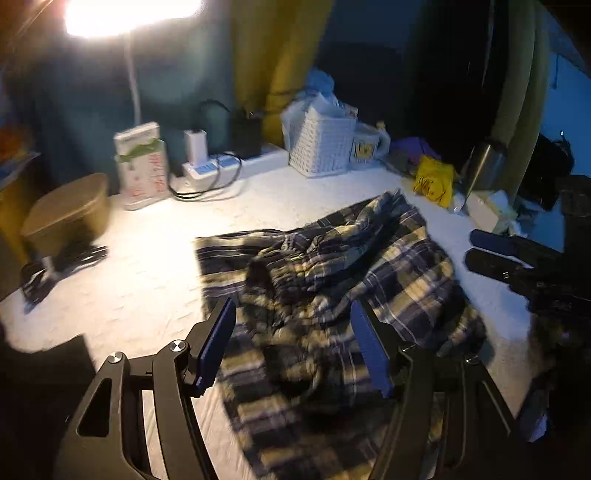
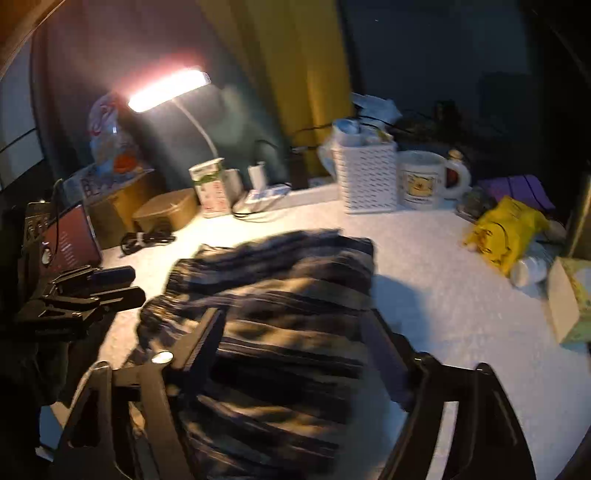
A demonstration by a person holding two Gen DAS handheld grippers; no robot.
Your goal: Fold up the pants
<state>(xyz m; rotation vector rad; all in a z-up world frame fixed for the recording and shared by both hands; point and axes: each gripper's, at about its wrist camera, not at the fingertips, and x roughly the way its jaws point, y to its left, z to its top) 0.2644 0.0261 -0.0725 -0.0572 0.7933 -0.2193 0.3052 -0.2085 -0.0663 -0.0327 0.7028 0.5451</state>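
In the left wrist view, the left gripper (image 1: pixel 293 345) is hanging over the near part of the plaid pants (image 1: pixel 332 295), its jaws standing apart with nothing pinched between the blue pads (image 1: pixel 218 343); the cloth is lying below them, not in them. The pants are sprawling in a rumpled heap across the middle of the white desk (image 1: pixel 147 266), one flat part reaching toward the left and the bunched part rising in the centre. The right gripper (image 1: pixel 491 251) is coming in from the right edge, just beside the pants' right border, its two fingers lying close together but with a gap showing (nothing is visible between them). Along the back of the desk a white basket (image 1: pixel 321 147) is standing beside a mug (image 1: pixel 369 146), with a power strip (image 1: pixel 218 168) and a carton (image 1: pixel 140 166) further left, and a yellow bag (image 1: pixel 434 182) to the right. A lamp (image 1: pixel 129 14) is glaring at the top left.

In the right wrist view, which is blurred, the right gripper (image 2: pixel 291 339) is hovering over the pants (image 2: pixel 280 295), its jaws spread wide and holding nothing; the cloth is lying under and between the fingers, though I cannot tell whether it is touching them. The left gripper (image 2: pixel 125 286) is showing at the left, next to the pants' gathered edge, its fingers parted and empty. The pants are sitting mid-desk (image 2: pixel 443 295), well apart from the basket (image 2: pixel 369 177), mug (image 2: pixel 424 179) and bag (image 2: pixel 506 230) behind them. The lamp (image 2: pixel 170 88) is shining above the carton (image 2: pixel 212 188).
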